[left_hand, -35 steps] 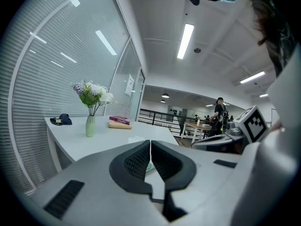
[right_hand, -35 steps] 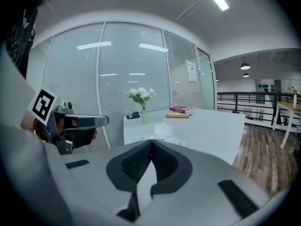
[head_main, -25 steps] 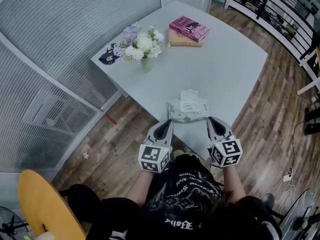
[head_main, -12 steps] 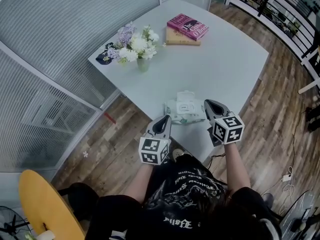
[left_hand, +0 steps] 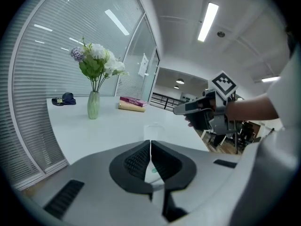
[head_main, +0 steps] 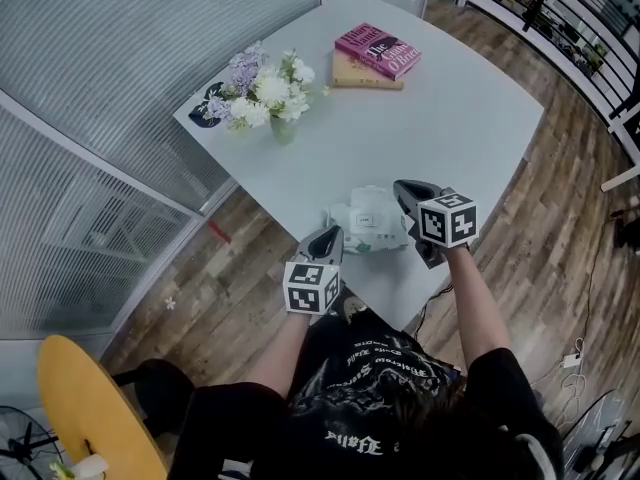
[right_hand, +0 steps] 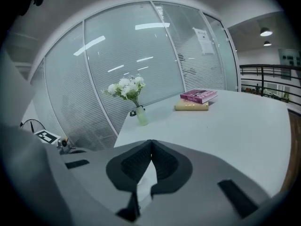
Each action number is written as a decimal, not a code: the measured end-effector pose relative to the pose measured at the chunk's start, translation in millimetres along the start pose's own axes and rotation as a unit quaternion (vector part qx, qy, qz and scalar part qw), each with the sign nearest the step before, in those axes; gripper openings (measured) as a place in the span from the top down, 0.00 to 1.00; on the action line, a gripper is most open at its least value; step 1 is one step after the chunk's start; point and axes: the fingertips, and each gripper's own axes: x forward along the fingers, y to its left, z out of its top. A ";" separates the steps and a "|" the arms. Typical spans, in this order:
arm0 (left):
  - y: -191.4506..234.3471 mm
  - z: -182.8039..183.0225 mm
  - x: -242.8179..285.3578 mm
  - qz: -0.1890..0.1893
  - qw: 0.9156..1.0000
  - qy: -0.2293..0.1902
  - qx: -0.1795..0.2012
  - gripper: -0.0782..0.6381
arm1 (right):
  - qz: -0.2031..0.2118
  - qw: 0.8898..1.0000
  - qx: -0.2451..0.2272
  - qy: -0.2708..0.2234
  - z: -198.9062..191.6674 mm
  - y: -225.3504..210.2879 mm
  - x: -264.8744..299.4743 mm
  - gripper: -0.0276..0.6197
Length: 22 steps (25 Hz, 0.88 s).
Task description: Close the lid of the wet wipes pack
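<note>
The wet wipes pack (head_main: 366, 226) lies near the white table's (head_main: 450, 118) front edge, and its white lid (head_main: 371, 197) stands open at the far side. My right gripper (head_main: 401, 187) is raised over the pack's right end, shut and holding nothing. Short of the pack's near left corner, my left gripper (head_main: 327, 234) is also shut and holds nothing. In the left gripper view the shut left gripper (left_hand: 150, 143) points at the pack (left_hand: 153, 171), with the right gripper (left_hand: 181, 109) above. A white bit of the pack (right_hand: 147, 179) shows under the shut right gripper (right_hand: 151, 143).
A vase of flowers (head_main: 265, 93) stands at the table's far left beside a dark cap (head_main: 208, 106). Two stacked books (head_main: 374, 56) lie at the far end. A yellow chair (head_main: 85, 418) is on the wooden floor at the lower left. Glass walls with blinds run along the left.
My right gripper has risen and moved forward, from the table's near edge to above the pack's right end. The left gripper has hardly moved.
</note>
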 end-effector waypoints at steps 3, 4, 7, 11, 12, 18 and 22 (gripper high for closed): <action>1.2 -4.8 9.3 0.003 1.000 0.014 0.000 0.88 | 0.006 0.999 -0.009 0.036 -4.8 -7.8 16.3 0.96; 2.0 -6.3 12.1 0.004 1.000 0.018 0.001 0.88 | 0.010 0.999 -0.007 0.047 -6.8 -10.3 22.1 0.96; 3.8 -11.6 19.2 0.004 0.999 0.032 0.001 0.88 | 0.025 0.996 0.000 0.082 -13.3 -15.3 38.7 0.96; 7.4 -27.5 28.0 0.012 0.997 0.069 0.013 0.88 | 0.044 0.990 -0.026 0.132 -16.9 -15.0 54.9 0.96; 8.1 -31.9 29.8 0.013 0.997 0.078 0.015 0.88 | 0.049 0.988 -0.033 0.142 -17.8 -14.3 58.0 0.96; 2.5 -48.7 38.1 -0.003 0.994 0.110 0.009 0.88 | 0.064 0.981 -0.030 0.182 -24.9 -19.3 69.6 0.96; 3.8 -49.6 40.1 -0.009 0.993 0.121 -0.004 0.88 | 0.087 0.979 -0.004 0.187 -23.7 -16.1 71.4 0.96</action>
